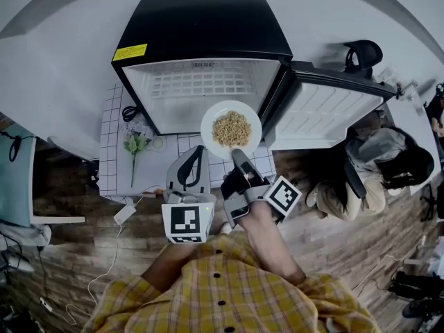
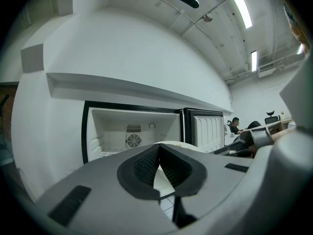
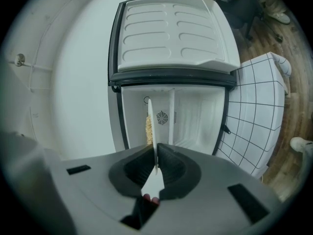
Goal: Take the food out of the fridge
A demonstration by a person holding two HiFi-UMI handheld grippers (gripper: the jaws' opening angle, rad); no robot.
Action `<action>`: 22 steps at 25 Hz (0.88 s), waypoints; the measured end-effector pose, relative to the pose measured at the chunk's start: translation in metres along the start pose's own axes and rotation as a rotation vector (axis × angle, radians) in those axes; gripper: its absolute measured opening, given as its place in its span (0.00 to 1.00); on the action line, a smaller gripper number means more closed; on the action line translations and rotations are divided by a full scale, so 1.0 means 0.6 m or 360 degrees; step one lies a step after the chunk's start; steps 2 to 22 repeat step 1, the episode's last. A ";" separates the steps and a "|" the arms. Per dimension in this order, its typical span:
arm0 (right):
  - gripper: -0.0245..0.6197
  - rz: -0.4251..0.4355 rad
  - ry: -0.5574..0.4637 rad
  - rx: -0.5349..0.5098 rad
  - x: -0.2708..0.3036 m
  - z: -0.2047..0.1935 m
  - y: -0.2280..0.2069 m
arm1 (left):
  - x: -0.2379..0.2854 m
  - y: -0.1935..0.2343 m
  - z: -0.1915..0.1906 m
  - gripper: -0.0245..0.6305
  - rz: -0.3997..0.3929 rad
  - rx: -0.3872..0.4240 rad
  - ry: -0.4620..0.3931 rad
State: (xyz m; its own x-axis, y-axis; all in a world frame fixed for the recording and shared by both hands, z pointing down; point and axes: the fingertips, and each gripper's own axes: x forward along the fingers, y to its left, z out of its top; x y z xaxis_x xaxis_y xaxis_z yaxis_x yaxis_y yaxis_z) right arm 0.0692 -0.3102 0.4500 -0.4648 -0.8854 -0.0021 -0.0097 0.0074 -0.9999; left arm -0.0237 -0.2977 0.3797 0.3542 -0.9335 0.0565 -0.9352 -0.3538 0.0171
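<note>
A white plate (image 1: 210, 129) heaped with pale tan food (image 1: 231, 128) hangs level in front of the open black fridge (image 1: 201, 26), whose white inside looks bare. My right gripper (image 1: 238, 154) is shut on the plate's near rim. In the right gripper view the plate (image 3: 150, 124) stands edge-on between the pads of the right gripper (image 3: 156, 151), with the food (image 3: 147, 129) on its left side. My left gripper (image 1: 199, 151) sits just left of the plate, shut with nothing in it. In the left gripper view the left gripper (image 2: 159, 147) has its tips together and the plate (image 2: 171, 143) shows behind.
The fridge door (image 1: 326, 113) swings open to the right. The fridge stands on a table with a white grid cloth (image 1: 111, 151), where a green flower stem (image 1: 134, 148) lies. A person (image 1: 378, 165) sits at the right. A cable with a white plug (image 1: 125, 214) runs to the wood floor.
</note>
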 end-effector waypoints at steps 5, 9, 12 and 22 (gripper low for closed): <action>0.06 0.0000 -0.0001 0.0003 0.000 0.001 0.000 | 0.001 0.001 0.000 0.05 0.0002 -0.0004 0.0003; 0.06 0.0000 -0.0001 0.0003 0.000 0.001 0.000 | 0.001 0.001 0.000 0.05 0.0002 -0.0004 0.0003; 0.06 0.0000 -0.0001 0.0003 0.000 0.001 0.000 | 0.001 0.001 0.000 0.05 0.0002 -0.0004 0.0003; 0.06 0.0000 -0.0001 0.0003 0.000 0.001 0.000 | 0.001 0.001 0.000 0.05 0.0002 -0.0004 0.0003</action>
